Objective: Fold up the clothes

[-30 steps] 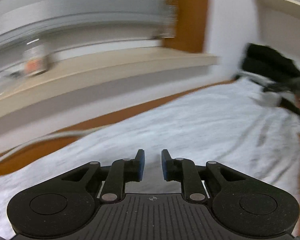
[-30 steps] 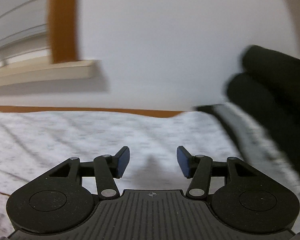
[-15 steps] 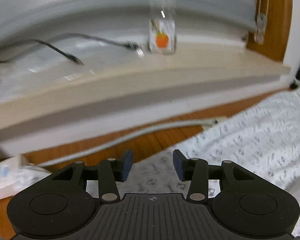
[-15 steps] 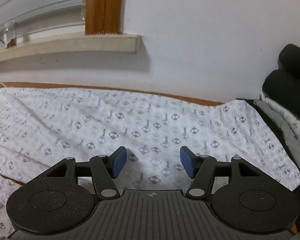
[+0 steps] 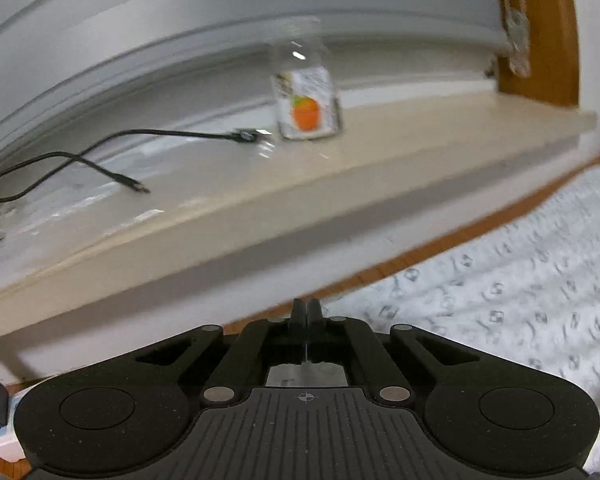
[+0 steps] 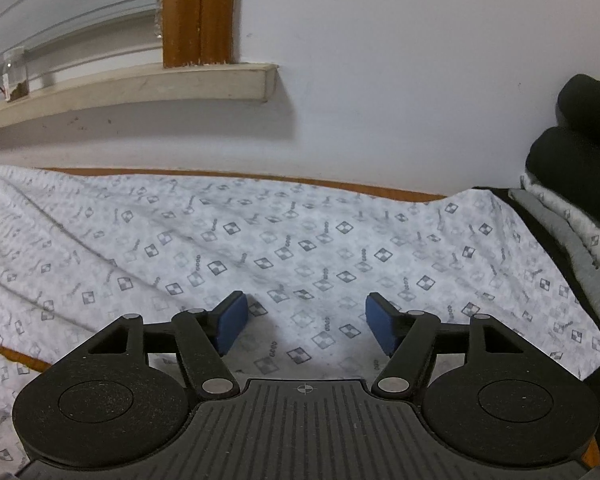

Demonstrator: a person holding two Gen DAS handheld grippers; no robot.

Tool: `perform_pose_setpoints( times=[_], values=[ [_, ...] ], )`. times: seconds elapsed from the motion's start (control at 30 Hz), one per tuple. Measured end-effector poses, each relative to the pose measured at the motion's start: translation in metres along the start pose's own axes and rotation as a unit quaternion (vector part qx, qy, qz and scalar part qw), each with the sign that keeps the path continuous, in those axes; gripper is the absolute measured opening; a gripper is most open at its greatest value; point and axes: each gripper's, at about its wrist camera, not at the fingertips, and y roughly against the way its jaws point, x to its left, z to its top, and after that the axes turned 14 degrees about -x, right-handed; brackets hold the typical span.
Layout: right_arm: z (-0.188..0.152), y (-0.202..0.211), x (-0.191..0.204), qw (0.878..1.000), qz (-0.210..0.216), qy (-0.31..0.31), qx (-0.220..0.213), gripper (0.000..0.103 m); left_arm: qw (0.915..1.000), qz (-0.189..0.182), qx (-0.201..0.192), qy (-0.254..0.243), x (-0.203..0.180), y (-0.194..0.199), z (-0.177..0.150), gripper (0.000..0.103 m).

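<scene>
Two black handheld grippers work over a white cotton garment printed with small grey diamonds [image 6: 284,248], spread flat across an orange-brown wooden surface [image 6: 340,186] below a white wall. The left gripper [image 5: 307,312] has just closed its jaws at the cloth's edge; whether fabric is pinched between them cannot be told. The right gripper [image 6: 303,322], jaws wide and just opening further, hovers over the cloth with nothing held. A clear glass jar with an orange-fruit label [image 5: 307,104] stands on the beige window ledge [image 5: 380,168].

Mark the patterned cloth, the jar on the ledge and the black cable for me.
patterned cloth [image 6: 300,240], right wrist view, on its flat middle.
jar [image 5: 307,106], left wrist view, on its orange label.
black cable [image 5: 100,164], left wrist view, on the loose run lying on the ledge.
</scene>
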Motion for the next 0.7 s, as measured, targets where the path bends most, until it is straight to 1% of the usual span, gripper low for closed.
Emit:
perform_pose_setpoints(
  times=[0.03,0.07,0.1,0.13,0.2,0.27,0.33,0.4,0.47,0.53,0.6,0.7],
  values=[
    [0.000,0.000,0.000,1.000,0.000,0.000,0.000,0.066,0.9999,0.005,0.007,-0.006,-0.004,0.000,-0.001,0.012],
    [0.000,0.000,-0.001,1.000,0.000,0.000,0.000,0.067,1.0000,0.007,0.005,-0.004,-0.008,0.003,-0.002,0.025],
    [0.000,0.000,-0.001,1.000,-0.001,0.000,0.000,0.067,1.0000,0.007,0.000,0.002,-0.011,0.007,-0.002,0.033],
    [0.000,0.000,-0.001,1.000,-0.001,0.001,0.000,0.067,0.9999,0.008,-0.005,0.007,-0.015,0.012,-0.002,0.045],
    [0.000,-0.001,-0.002,1.000,-0.002,0.000,0.000,0.068,0.9998,-0.003,-0.017,0.013,-0.028,0.022,-0.001,0.054],
    [0.001,0.000,-0.003,1.000,-0.002,-0.003,-0.001,0.068,0.9993,-0.024,-0.023,0.019,-0.046,0.031,0.002,0.065],
    [0.002,0.009,-0.002,1.000,-0.010,-0.002,-0.022,0.068,0.9979,-0.052,-0.028,0.027,-0.066,0.037,0.004,0.071],
    [0.004,0.026,-0.004,0.999,-0.007,-0.008,-0.047,0.068,0.9958,-0.079,-0.035,0.031,-0.087,0.040,0.004,0.074],
    [0.008,0.046,-0.008,0.998,-0.008,-0.018,-0.059,0.068,0.9935,-0.101,-0.041,0.033,-0.106,0.040,0.004,0.077],
    [0.008,0.069,-0.017,0.998,-0.020,-0.018,-0.062,0.068,0.9914,-0.118,-0.047,0.030,-0.123,0.039,0.003,0.079],
    [0.004,0.092,-0.028,0.998,-0.036,-0.018,-0.048,0.068,0.9908,-0.125,-0.047,0.020,-0.135,0.032,0.001,0.079],
    [-0.008,0.127,-0.044,0.998,-0.055,-0.021,-0.031,0.065,0.9903,-0.128,-0.047,0.026,-0.137,0.026,-0.009,0.079]
  ],
)
